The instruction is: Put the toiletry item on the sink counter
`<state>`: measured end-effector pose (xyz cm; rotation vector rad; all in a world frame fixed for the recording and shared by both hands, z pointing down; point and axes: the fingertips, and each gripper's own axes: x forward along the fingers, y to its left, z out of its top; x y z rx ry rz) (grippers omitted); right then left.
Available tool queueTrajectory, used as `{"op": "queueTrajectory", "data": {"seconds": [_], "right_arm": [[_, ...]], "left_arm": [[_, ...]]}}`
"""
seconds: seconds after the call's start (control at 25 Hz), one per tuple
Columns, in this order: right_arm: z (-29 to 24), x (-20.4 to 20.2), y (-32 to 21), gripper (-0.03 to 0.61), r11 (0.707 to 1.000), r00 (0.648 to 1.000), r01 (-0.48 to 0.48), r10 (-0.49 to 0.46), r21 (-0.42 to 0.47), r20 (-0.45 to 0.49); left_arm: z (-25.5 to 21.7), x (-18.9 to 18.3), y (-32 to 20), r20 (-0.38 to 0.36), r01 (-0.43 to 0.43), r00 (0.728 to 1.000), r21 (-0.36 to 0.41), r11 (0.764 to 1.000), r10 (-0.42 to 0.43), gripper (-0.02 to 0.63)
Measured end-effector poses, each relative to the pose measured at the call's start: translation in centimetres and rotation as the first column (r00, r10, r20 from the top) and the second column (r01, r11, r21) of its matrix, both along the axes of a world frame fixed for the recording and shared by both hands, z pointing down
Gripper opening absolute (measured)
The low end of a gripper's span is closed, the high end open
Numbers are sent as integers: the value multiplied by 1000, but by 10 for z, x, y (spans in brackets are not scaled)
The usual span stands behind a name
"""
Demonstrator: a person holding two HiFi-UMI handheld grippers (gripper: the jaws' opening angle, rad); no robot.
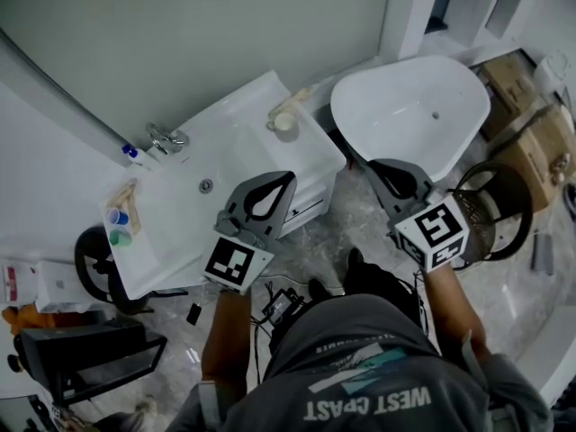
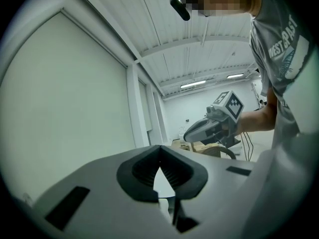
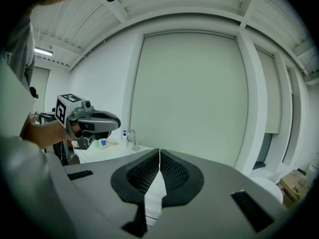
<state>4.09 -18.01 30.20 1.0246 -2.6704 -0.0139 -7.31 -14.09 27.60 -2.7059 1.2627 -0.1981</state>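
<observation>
Grey plastic left gripper (image 1: 284,178) and matching right gripper (image 1: 376,166) hang with jaws clenched empty, beside the white sink desk (image 1: 243,115) bearing a small blue cup (image 1: 118,216).

White bathtub (image 1: 409,106), cardboard boxes (image 1: 526,129) just beside it — black cables (image 1: 281,306) on grey marble floor (image 1: 335,232)

Grey short-sleeved T-shirt (image 1: 360,327), white chest lettering (image 1: 369,405), teal and white stripes (image 1: 358,369)
</observation>
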Motion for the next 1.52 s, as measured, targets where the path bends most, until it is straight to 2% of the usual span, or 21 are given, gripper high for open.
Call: {"op": "queueTrajectory", "data": {"seconds": [0.36,0.76,1.04,1.2,1.36,1.52], "right_arm": [[12,-28,-57,31,999,998,49,-48,-13,38],[29,-59,-147,31,994,994,102,-100,-47,49],[60,-71,-226,32,986,991,113,-103,-125,89],[89,-77,-269,32,975,988,108,-83,-195,129],[127,-86,-312,52,954,986,98,-54,-285,159],[170,-96,-349,88,917,980,88,-9,-388,200]], "left_arm": [[11,-36,-35,25,83,996,-19,996,-83,2],[26,-64,-107,23,151,988,-59,987,-150,2],[49,-75,-164,8,183,983,-114,976,-184,2],[68,-85,-185,16,215,976,-170,962,-216,2],[85,-99,-206,27,248,968,-217,944,-249,2],[107,-114,-225,44,283,958,-267,921,-282,2]]}}
